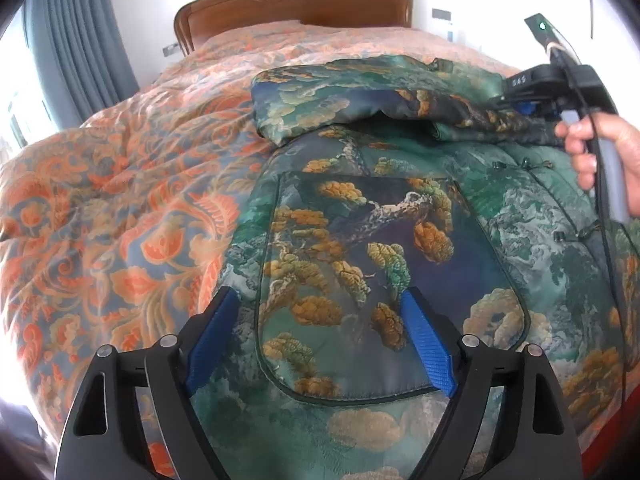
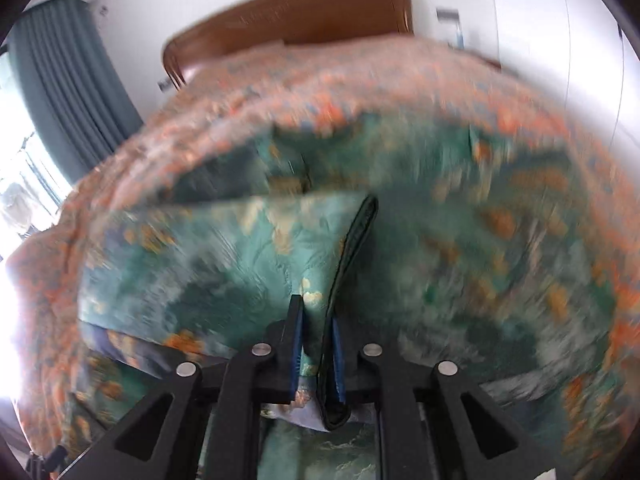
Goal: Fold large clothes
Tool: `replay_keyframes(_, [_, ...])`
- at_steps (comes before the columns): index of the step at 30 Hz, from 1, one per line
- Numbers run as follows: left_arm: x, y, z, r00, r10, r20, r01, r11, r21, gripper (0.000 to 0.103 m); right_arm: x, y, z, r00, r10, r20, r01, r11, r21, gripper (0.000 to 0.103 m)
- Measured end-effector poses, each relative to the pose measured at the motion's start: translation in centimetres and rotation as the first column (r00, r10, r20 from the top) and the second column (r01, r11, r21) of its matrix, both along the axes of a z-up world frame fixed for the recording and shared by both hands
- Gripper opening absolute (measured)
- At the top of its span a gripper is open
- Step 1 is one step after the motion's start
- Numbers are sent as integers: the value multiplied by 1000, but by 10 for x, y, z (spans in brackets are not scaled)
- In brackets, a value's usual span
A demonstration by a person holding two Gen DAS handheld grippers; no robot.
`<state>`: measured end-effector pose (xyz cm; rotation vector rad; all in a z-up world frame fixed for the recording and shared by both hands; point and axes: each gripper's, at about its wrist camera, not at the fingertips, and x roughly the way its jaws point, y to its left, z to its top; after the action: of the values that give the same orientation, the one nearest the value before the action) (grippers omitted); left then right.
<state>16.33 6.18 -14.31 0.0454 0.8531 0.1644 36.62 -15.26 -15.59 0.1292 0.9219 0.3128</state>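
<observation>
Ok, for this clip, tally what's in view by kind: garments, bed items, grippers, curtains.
Garments: 1, the green printed jacket
Bedspreads: 1, the orange floral bedspread
Headboards: 1, the wooden headboard
Grippers: 2, the left gripper and the right gripper
Curtains: 1, the grey-green curtain
Total: 6

The left gripper (image 1: 318,344) hangs with its two blue-padded fingers (image 1: 426,344) spread wide, nothing between them. The right gripper (image 2: 316,354) has its fingers drawn close together, pinching a fold of patterned garment (image 2: 256,248) between the pads, a dark-edged hem running up from the fingertips. Seen from the left wrist camera, the right hand (image 1: 600,152) wraps the right gripper's handle, knuckles outward, off to the right of the left fingers.
</observation>
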Motion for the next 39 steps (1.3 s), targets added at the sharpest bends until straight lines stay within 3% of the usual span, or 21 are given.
replay_keyframes(4, [1,0,4,1000,2,-12,-2,1000,-6,85,0,4,-13,1000,-25,-5,25,1000,12,38])
replay_keyframes(7, [3,3,13,1000,2,-8,-3,1000,-11,85,-5,-2,-3,1000,-8,10,8,1000,6,45])
replay_keyframes(11, [22,14,38,1000,-3,26,5,997,-72,86,-30,-20,26,988,-30,151,38,998,-50,45])
replay_keyframes(15, [67,31,67,996,-39,82,50,989,-141,92,-49,-6,44,971,80,224,-68,996,-61,45])
replay_keyframes(18, [122,40,85,993,-37,115,54,987,-151,92,-50,10,36,967,138,213,-124,989,-76,45])
replay_keyframes(20, [155,42,81,994,-57,89,72,983,-170,91,-45,15,24,970,163,183,-151,985,-77,45])
replay_keyframes(22, [187,42,61,998,-55,26,59,985,-161,74,-38,18,9,979,161,124,-153,986,-73,45])
replay_keyframes(24, [216,44,26,994,-34,-103,18,988,-152,57,-33,17,-2,986,145,77,-141,988,-60,45])
replay_keyframes(27, [233,53,-20,976,-8,-218,-30,985,-171,57,-27,15,-11,990,137,44,-135,990,-45,45])
replay_keyframes(29, [234,52,-25,972,-8,-237,-31,986,-164,57,-25,17,-16,989,145,25,-144,989,-39,45])
replay_keyframes(33, [238,47,-12,961,-17,-277,-19,992,-128,57,-24,18,-24,989,148,16,-147,988,-37,45])
replay_keyframes(35, [243,48,11,971,-35,-237,0,989,-147,59,-23,16,-26,989,145,15,-145,989,-23,45])
replay_keyframes(37, [254,52,32,985,-32,-172,6,989,-150,77,-22,13,-28,990,140,17,-140,990,-2,45])
replay_keyframes(39, [272,57,38,989,-1,-147,-20,990,-141,80,-23,11,-28,991,136,20,-136,991,12,45])
